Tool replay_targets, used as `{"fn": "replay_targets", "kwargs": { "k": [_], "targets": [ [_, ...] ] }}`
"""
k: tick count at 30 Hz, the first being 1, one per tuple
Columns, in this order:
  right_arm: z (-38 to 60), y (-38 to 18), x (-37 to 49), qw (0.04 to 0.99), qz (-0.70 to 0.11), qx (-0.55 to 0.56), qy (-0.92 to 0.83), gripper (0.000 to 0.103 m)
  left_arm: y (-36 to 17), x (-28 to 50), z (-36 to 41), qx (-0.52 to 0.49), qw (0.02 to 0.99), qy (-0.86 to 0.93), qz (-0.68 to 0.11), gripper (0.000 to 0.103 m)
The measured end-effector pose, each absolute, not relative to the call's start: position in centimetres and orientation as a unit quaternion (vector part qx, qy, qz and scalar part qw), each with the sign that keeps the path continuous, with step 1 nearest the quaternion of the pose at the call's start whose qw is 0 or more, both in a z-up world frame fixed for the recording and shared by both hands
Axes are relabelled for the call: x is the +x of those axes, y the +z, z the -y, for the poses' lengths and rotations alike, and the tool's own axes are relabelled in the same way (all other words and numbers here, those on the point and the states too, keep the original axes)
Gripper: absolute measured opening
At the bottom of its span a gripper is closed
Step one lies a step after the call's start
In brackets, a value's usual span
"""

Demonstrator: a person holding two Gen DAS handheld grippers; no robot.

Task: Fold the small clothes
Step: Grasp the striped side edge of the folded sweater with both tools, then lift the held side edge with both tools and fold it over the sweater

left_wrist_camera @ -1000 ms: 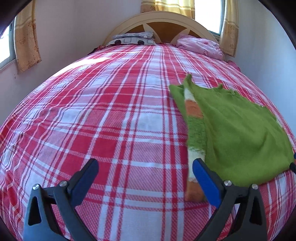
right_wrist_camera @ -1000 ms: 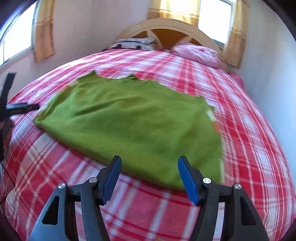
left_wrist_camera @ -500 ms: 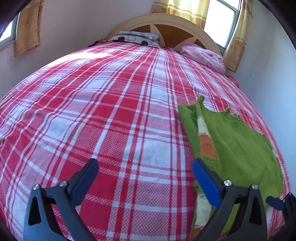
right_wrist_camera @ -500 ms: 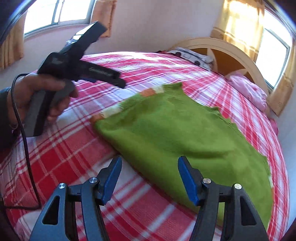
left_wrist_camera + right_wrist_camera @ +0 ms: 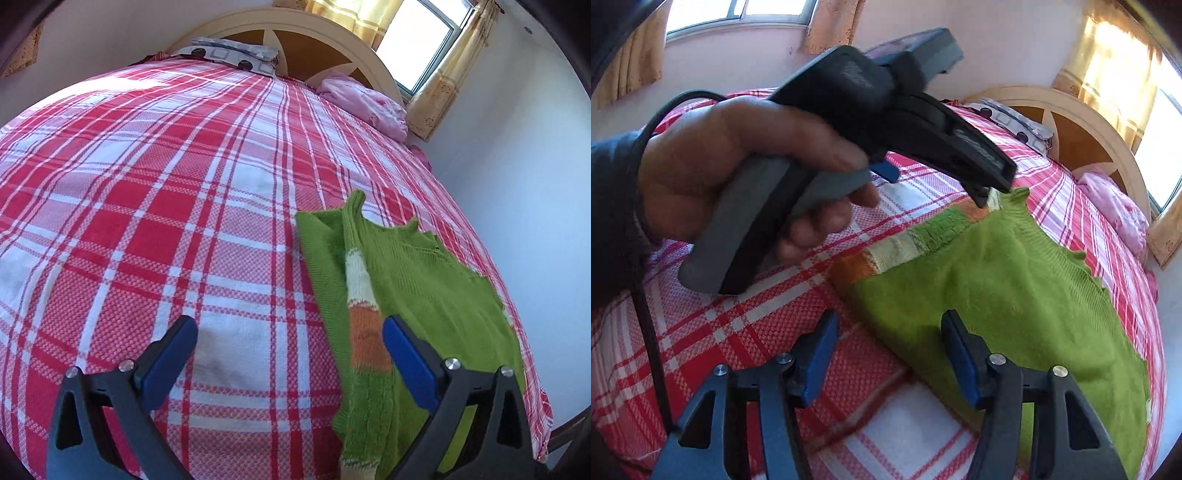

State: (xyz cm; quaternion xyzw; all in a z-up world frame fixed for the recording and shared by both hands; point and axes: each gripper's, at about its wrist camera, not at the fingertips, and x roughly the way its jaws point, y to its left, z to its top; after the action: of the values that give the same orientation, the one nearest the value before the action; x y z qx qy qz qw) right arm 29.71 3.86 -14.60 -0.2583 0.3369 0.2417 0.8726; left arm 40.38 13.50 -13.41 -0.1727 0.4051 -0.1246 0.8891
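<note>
The green sweater (image 5: 424,295) is spread flat on the bed (image 5: 166,221), its striped sleeve (image 5: 364,325) folded along the edge. A next fold is judged to be pending; an edge must be gripped. Both the left gripper (image 5: 290,354) and right gripper (image 5: 890,354) are held wide open above the sweater's near edge, gripping nothing.

I can't read any text anywhere in my two views. There is raised lettering on the black arm of the left gripper (image 5: 979,147), upper middle of the right wrist view, but it's too blurred to make out.
</note>
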Motion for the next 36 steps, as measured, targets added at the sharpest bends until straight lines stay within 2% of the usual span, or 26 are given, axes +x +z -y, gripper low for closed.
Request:
{"fn": "replay_targets", "kwargs": {
  "k": [2, 12, 14, 16, 19, 20, 21, 28, 30, 32, 36],
  "targets": [
    [-4.2, -14.6, 29.7, 0.873, -0.335, -0.261, 0.240, 0.058, -13.4, 41.2, -13.2, -0.173, 0.889, -0.133, -0.403, 0.093],
    [-4.9, -14.8, 29.2, 0.874, -0.328, -0.275, 0.228, 0.056, -13.5, 44.7, -10.2, -0.129, 0.887, -0.165, -0.412, 0.078],
    [-5.0, -14.7, 29.0, 0.874, -0.325, -0.280, 0.225, 0.056, -13.6, 45.1, -10.4, -0.133, 0.885, -0.171, -0.412, 0.068],
    [-5.5, -14.7, 28.7, 0.874, -0.325, -0.284, 0.224, 0.056, -13.8, 45.4, -10.6, -0.138, 0.882, -0.176, -0.414, 0.064],
    [-5.9, -14.5, 28.7, 0.874, -0.326, -0.284, 0.222, 0.056, -13.9, 45.6, -10.7, -0.146, 0.879, -0.189, -0.413, 0.049],
    [-6.1, -14.5, 28.7, 0.874, -0.326, -0.285, 0.222, 0.052, -14.0, 45.7, -10.7, -0.150, 0.878, -0.195, -0.411, 0.042],
    [-6.3, -14.6, 28.7, 0.873, -0.325, -0.288, 0.223, 0.048, -14.0, 45.7, -10.7, -0.155, 0.876, -0.201, -0.410, 0.040],
    [-7.9, -14.9, 27.9, 0.866, -0.321, -0.306, 0.231, 0.023, -14.4, 45.9, -11.3, -0.185, 0.866, -0.216, -0.411, 0.037],
    [-8.1, -14.9, 27.7, 0.867, -0.324, -0.302, 0.230, 0.011, -14.5, 45.9, -11.3, -0.189, 0.864, -0.221, -0.411, 0.030],
    [-7.8, -14.7, 27.9, 0.870, -0.324, -0.295, 0.228, 0.009, -14.6, 46.0, -11.4, -0.199, 0.858, -0.233, -0.412, 0.021],
    [-6.5, -13.7, 28.1, 0.878, -0.323, -0.265, 0.234, 0.008, -14.7, 46.0, -11.9, -0.219, 0.849, -0.246, -0.413, 0.016]
  ]
}}
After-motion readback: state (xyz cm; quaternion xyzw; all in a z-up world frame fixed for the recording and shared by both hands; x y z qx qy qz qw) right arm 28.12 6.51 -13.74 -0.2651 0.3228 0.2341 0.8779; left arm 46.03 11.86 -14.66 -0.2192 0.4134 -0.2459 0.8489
